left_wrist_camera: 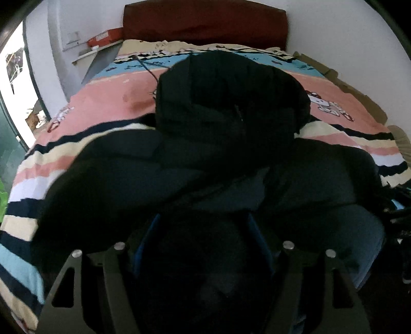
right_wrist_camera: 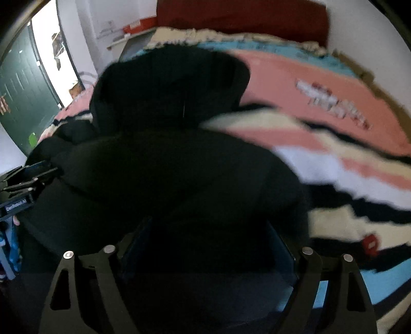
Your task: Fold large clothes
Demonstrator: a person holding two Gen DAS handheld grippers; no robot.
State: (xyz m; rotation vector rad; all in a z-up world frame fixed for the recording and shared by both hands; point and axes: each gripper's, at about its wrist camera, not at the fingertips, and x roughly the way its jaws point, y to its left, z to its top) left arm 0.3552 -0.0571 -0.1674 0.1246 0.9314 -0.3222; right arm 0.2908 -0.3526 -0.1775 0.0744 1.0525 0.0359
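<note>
A large black hooded jacket [left_wrist_camera: 226, 108] lies on the striped bed [left_wrist_camera: 108, 84], hood toward the headboard. My left gripper [left_wrist_camera: 203, 246] is at the jacket's near edge, and dark fabric fills the space between its blue-lined fingers [left_wrist_camera: 147, 239], which stand fairly wide apart. In the right wrist view the jacket [right_wrist_camera: 167, 159] fills the middle. My right gripper [right_wrist_camera: 208, 246] also has dark fabric bunched between its fingers. The left gripper's body [right_wrist_camera: 23, 185] shows at the left edge of the right wrist view. The fingertips are hidden by cloth.
The bedspread [right_wrist_camera: 321, 108] has pink, cream, navy and blue stripes with a cartoon print. A dark red headboard [left_wrist_camera: 205, 23] stands at the far end. A shelf with an orange box [left_wrist_camera: 105, 38] and a green door [right_wrist_camera: 23, 97] are on the left.
</note>
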